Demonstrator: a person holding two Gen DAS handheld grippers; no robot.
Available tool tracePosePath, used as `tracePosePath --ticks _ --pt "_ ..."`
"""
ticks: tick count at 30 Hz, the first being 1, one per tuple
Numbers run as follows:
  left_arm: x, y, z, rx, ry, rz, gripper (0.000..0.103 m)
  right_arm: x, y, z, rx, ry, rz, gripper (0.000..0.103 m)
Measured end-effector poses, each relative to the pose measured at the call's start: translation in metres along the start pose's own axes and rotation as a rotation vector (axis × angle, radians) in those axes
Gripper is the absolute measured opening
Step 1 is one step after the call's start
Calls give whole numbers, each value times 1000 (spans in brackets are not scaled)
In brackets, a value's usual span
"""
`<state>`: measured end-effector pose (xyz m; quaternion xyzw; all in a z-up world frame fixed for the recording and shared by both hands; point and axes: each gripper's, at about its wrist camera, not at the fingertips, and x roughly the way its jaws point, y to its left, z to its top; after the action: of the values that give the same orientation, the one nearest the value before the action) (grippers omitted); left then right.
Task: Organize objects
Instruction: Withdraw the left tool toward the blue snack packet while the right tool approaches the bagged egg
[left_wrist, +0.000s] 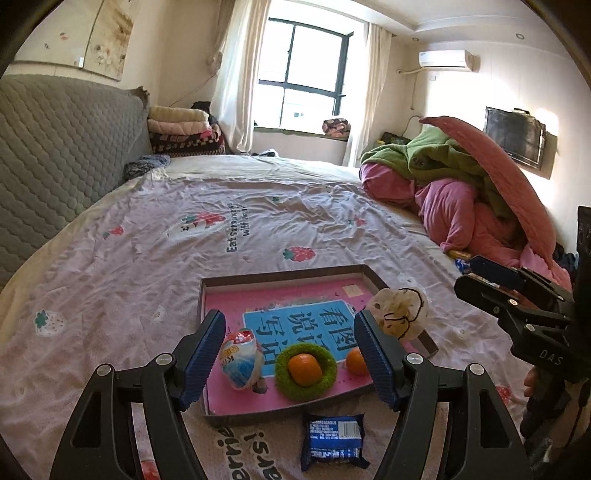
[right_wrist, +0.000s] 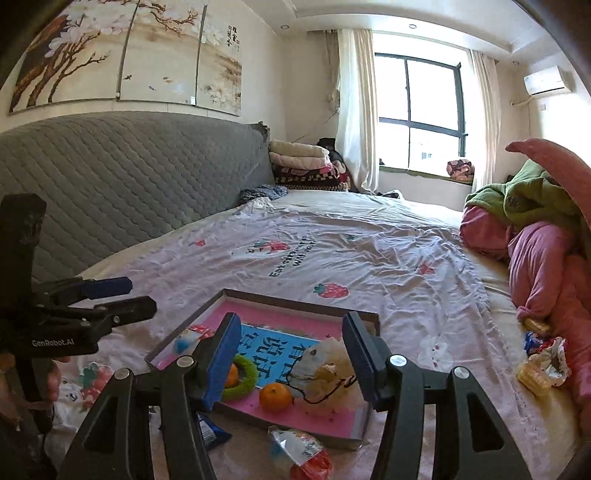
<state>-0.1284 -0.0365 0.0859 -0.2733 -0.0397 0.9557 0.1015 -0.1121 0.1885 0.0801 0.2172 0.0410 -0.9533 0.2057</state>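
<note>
Both the left gripper and right gripper hang spread and empty over the shallow box tray on the bed. The blue biscuit packet outside could slide on the soft sheet; a nudge might roll the loose orange.

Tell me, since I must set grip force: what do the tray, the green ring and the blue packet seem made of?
Tray: likely cardboard, matte brown walls with folded corners. Green ring: soft, fuzzy fibre, maybe plush or bristly plastic; an orange sits in it. Blue packet: thin glossy plastic film, crimped ends, catching light.
</note>
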Motion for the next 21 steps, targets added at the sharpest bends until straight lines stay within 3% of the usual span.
tracePosePath --ticks 5,8,21 --pt "0 -6 -11 -11 24 -17 74 -5 0 -9 8 5 27 57" --pt "2 -13 -17 -6 35 -22 74 -9 -1 -17 16 12 43 71" --pt "3 -37 -49 40 88 -5 74 -14 -2 -35 27 45 77 72"
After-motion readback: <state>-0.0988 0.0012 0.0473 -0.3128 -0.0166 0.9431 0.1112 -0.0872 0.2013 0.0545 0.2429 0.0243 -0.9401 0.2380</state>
